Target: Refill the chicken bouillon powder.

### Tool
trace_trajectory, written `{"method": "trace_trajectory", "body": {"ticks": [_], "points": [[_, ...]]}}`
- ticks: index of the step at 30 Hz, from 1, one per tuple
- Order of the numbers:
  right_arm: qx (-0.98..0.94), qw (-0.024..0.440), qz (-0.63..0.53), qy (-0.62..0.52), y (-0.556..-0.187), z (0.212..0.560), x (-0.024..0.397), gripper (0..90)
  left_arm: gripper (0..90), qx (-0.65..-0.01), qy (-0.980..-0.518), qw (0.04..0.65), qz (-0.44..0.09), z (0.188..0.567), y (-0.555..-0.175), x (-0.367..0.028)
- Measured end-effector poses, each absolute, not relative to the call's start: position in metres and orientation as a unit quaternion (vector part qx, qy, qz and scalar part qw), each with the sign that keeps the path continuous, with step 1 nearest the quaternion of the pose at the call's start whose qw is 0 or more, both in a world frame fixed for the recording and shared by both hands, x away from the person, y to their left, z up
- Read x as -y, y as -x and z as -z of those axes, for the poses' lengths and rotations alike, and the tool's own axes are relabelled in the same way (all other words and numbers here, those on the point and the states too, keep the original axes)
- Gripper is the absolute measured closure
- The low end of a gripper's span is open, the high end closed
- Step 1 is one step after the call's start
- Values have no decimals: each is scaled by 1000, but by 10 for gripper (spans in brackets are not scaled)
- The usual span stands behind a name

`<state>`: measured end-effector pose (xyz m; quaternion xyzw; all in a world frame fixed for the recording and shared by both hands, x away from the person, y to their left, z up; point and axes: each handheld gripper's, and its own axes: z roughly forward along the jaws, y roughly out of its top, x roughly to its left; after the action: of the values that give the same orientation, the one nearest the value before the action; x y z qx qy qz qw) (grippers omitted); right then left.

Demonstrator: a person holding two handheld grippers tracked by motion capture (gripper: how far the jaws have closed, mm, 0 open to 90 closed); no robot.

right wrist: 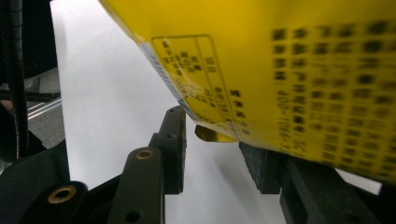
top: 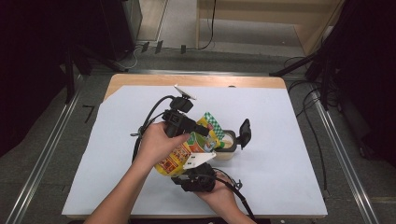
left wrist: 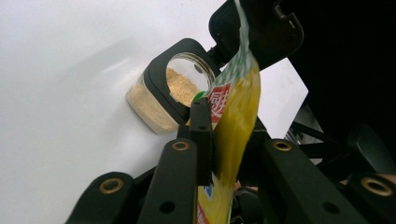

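A yellow printed pouch [top: 180, 156] hangs tilted over the middle of the table, its green-checked top end pointing at a clear jar [top: 227, 144]. My left gripper [top: 198, 133] is shut on the pouch [left wrist: 238, 107] near its upper part, one pad [left wrist: 201, 121] pressed flat against it. The jar [left wrist: 154, 109] holds tan granules, and its black flip lid [top: 244, 133] stands open. My right gripper [top: 192, 171] sits below the pouch. In the right gripper view its jaws [right wrist: 215, 149] stand apart with the pouch's bottom corner [right wrist: 210, 134] between them, untouched by the pads.
A white sheet [top: 289, 168] covers most of the wooden table [top: 140, 80]. Cables trail from both grippers over the sheet near the front edge. Dark stands and cables lie on the floor around the table.
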<state>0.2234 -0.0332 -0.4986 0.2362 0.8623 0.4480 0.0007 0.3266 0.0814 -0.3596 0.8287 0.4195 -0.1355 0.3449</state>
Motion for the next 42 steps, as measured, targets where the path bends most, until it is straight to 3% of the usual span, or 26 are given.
{"method": "trace_trajectory", "body": {"ticks": [14, 19, 42], "points": [[-861, 5, -442, -250, -229, 503, 38, 603, 891, -417, -809, 366, 193, 358, -333, -102], [-862, 21, -436, -259, -230, 503, 39, 551, 888, -420, -800, 382, 195, 353, -335, -113], [-835, 19, -474, -279, -238, 501, 53, 531, 891, -437, -768, 441, 157, 329, -339, -158]]}}
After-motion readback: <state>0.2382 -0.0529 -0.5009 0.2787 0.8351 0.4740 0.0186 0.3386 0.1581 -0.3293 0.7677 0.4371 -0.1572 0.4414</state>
